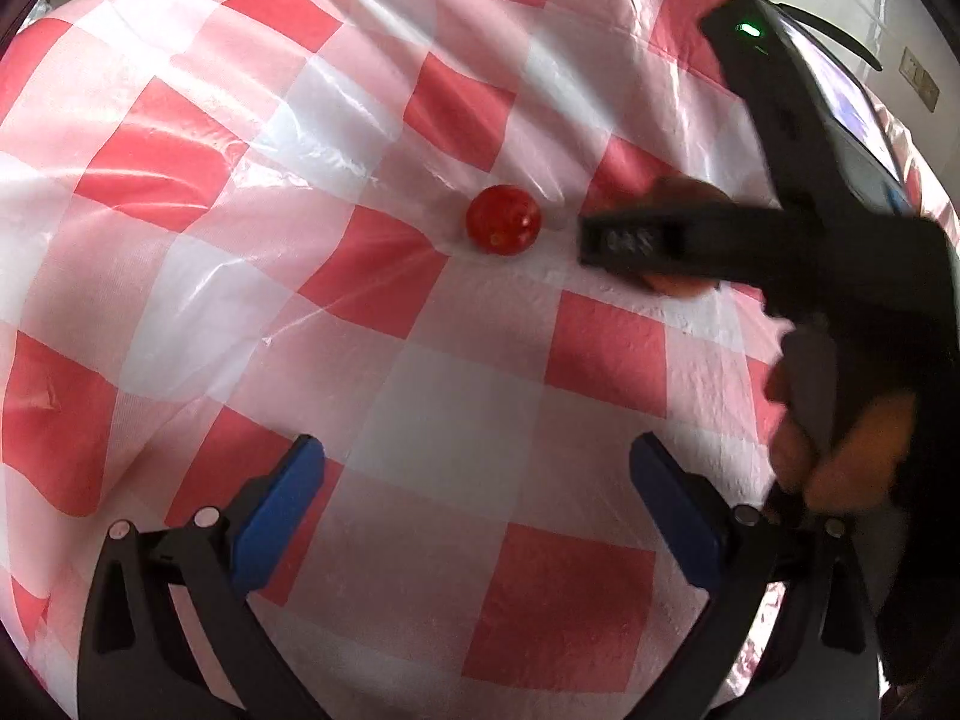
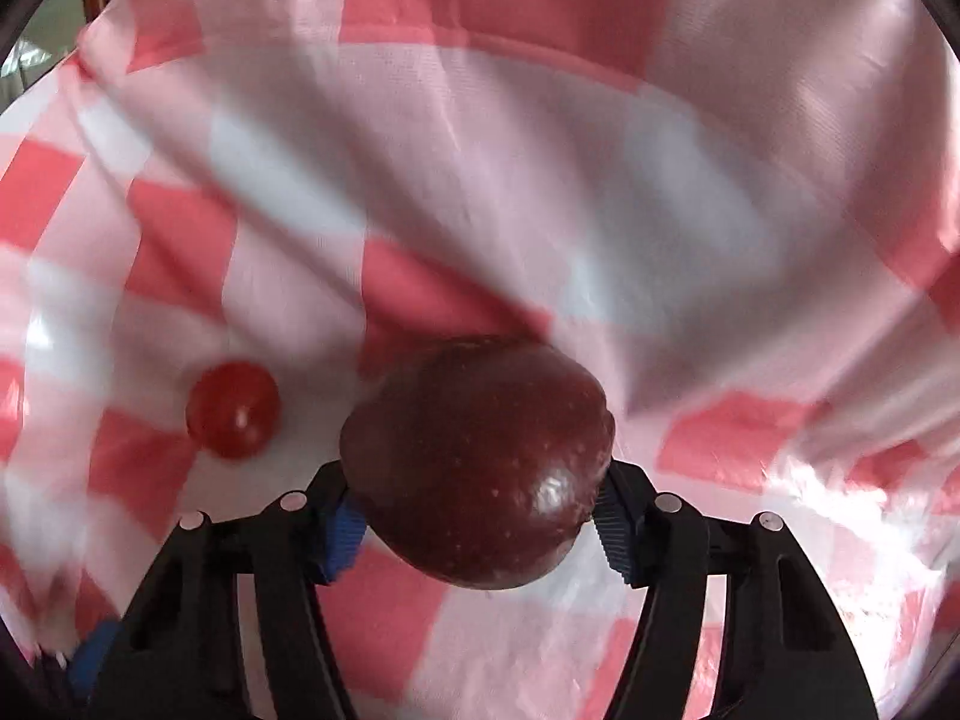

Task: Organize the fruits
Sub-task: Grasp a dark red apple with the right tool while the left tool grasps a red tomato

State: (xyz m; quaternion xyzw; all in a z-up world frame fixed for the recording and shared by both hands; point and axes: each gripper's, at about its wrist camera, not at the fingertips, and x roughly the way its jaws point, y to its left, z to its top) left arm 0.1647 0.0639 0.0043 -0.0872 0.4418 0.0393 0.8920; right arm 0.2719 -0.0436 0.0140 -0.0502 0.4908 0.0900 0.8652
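Note:
A small red cherry tomato [image 1: 503,219] lies on the red-and-white checked tablecloth [image 1: 420,390]. My left gripper [image 1: 477,474] is open and empty, well short of the tomato. My right gripper [image 2: 477,516] is shut on a dark red apple [image 2: 480,462], held just above the cloth. The tomato also shows in the right wrist view [image 2: 233,409], to the left of the apple. In the left wrist view the right gripper [image 1: 636,243] reaches in from the right, close to the tomato; the apple is mostly hidden behind its finger.
The checked cloth is wrinkled and covers the whole table, with folds [image 2: 420,180] ahead of the apple. The table's far edge [image 1: 780,12] curves along the upper right. A hand [image 1: 840,450] grips the right tool's handle.

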